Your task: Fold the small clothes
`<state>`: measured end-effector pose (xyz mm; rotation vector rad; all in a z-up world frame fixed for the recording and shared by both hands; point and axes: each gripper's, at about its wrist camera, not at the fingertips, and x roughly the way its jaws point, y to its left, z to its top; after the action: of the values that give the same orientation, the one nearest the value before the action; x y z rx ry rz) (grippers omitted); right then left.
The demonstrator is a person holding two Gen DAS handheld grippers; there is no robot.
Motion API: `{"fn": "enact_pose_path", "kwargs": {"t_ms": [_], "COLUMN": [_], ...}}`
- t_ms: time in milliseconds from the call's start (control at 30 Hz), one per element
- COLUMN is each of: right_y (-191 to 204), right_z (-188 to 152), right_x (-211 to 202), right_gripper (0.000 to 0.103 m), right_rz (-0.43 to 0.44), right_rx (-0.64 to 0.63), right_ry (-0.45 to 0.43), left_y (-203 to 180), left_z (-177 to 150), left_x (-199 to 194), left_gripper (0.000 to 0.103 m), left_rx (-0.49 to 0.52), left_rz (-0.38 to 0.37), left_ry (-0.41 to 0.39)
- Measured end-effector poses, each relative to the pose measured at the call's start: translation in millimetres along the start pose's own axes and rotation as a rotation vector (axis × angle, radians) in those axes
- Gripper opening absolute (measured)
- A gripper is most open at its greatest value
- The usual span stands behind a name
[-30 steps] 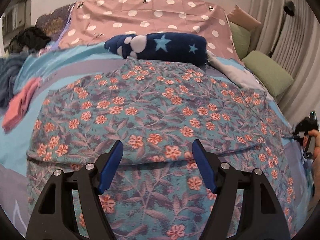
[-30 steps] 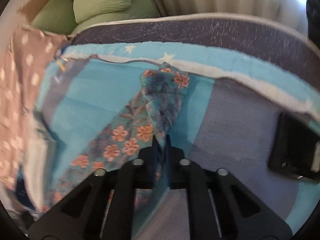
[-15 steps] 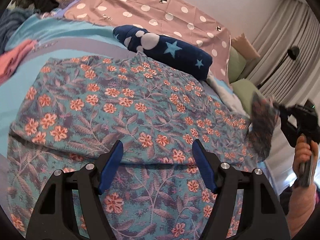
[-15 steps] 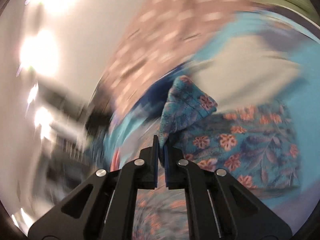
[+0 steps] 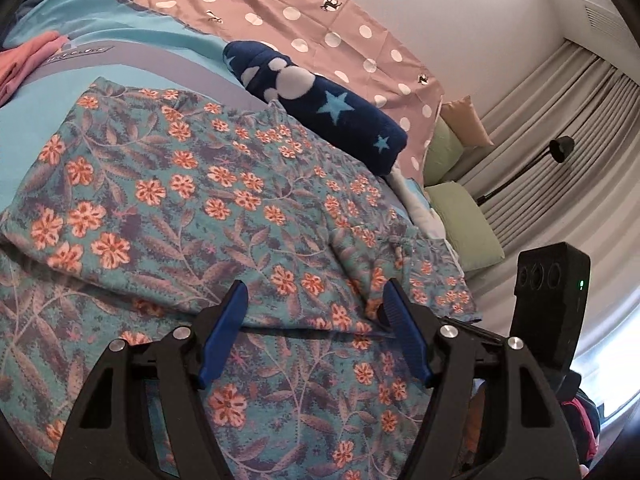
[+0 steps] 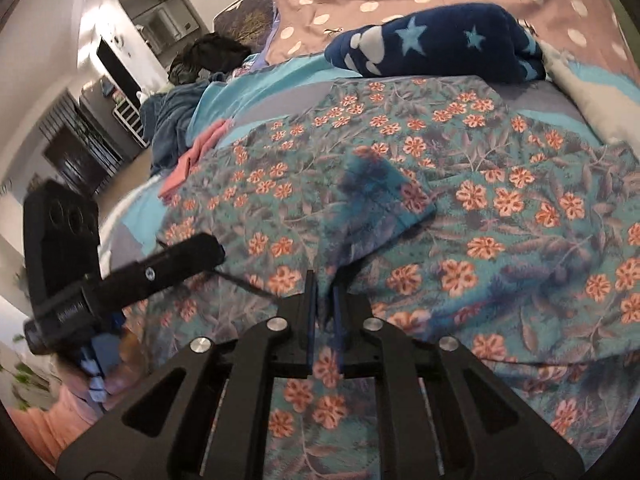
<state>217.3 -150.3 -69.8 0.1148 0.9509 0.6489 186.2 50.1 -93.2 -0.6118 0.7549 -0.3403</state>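
Swings from the bed's curtain-side edge over onto the teal floral cotton garment [image 6: 460, 208], the narrow-jawed right gripper [image 6: 324, 284] now easing open; sleeve flap [image 6: 384, 196] now lies folded across the middle.

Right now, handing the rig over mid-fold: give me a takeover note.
Left gripper: open, nothing between its fingers, low over the near edge of the floral garment.
Right gripper: fingers opening, just a narrow gap; no cloth visibly pinched.
Garment: spread on the bed, right sleeve folded inward and lying on the body. Navy star blanket rolled just beyond it; pink garment off to the left.
Done: right sleeve folded in.
Left: the rest of the folding, then the pink one.
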Motion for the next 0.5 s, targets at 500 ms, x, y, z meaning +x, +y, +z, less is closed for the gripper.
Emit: {"fn": "enact_pose_path", "kwargs": {"t_ms": [500], "right_y": [56.4], "right_z": [-9.7], "right_x": [6.1], "right_gripper": [0.011], "right_rz": [0.025], "right_rx": [-0.275], "right_ry": [-0.047], "left_y": [-9.3], "left_z": [11.2], "left_x": [-19.9], "left_gripper": [0.068], "left_rx": [0.023], "left_rz": [0.016], "left_ry": [-0.060]}}
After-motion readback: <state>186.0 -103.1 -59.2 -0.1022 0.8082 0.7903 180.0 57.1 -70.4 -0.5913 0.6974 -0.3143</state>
